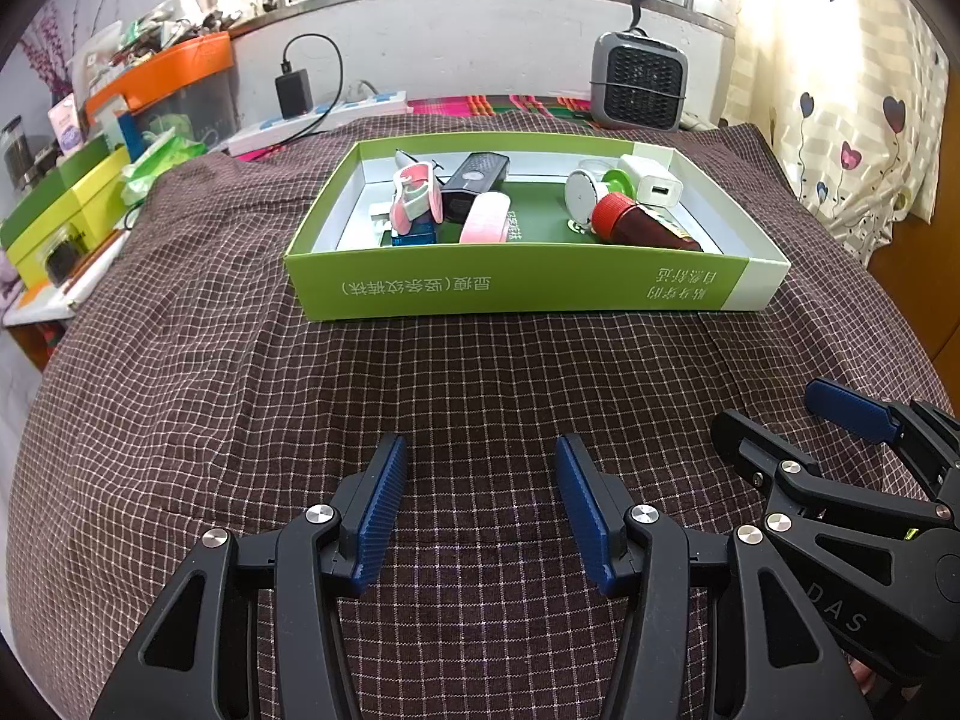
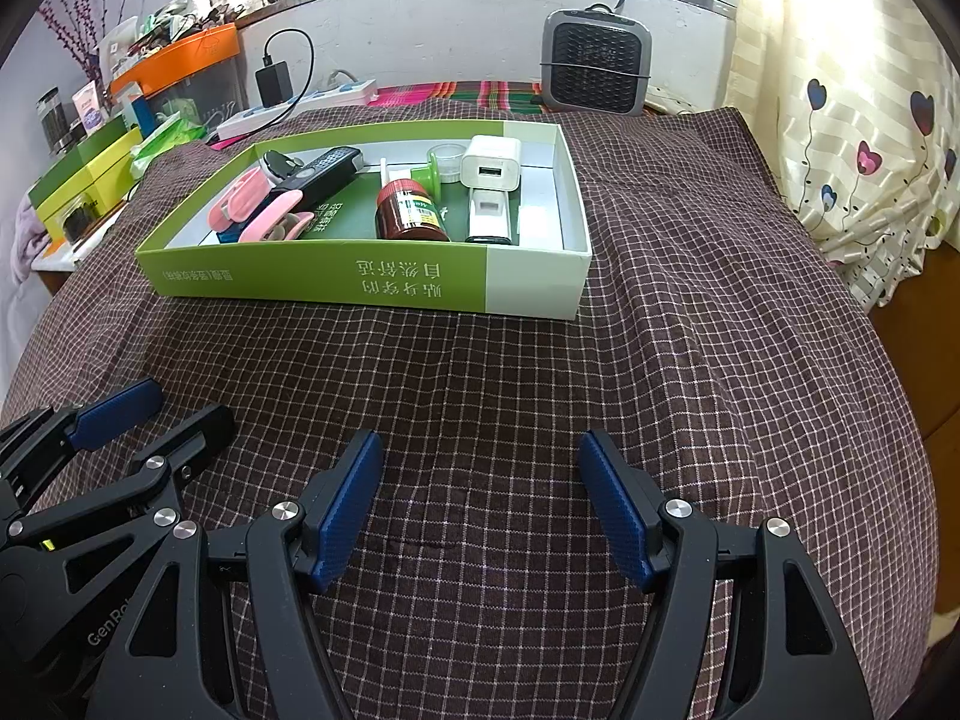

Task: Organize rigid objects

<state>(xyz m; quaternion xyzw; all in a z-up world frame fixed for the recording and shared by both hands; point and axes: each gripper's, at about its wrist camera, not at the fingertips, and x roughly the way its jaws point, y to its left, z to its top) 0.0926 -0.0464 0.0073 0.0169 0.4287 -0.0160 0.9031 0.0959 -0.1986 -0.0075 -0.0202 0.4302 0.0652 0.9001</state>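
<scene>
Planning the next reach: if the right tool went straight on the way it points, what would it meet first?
Probably the checked cloth, short of the green box; the open right tool tilts downward, though depth is unclear.

Far right, a grey fan heater point(image 1: 639, 81); far left, a white power strip point(image 1: 318, 119), orange bin point(image 1: 174, 69), heart-print curtain point(image 1: 840, 138) right.

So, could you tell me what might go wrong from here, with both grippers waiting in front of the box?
1. The red-capped bottle lies on its side in the green box, so it may roll when nudged.
2. The pink clips overlap the black remote; lifting one could drag the other.
3. The left gripper and right gripper, both open, sit close together and might collide when reaching.
</scene>
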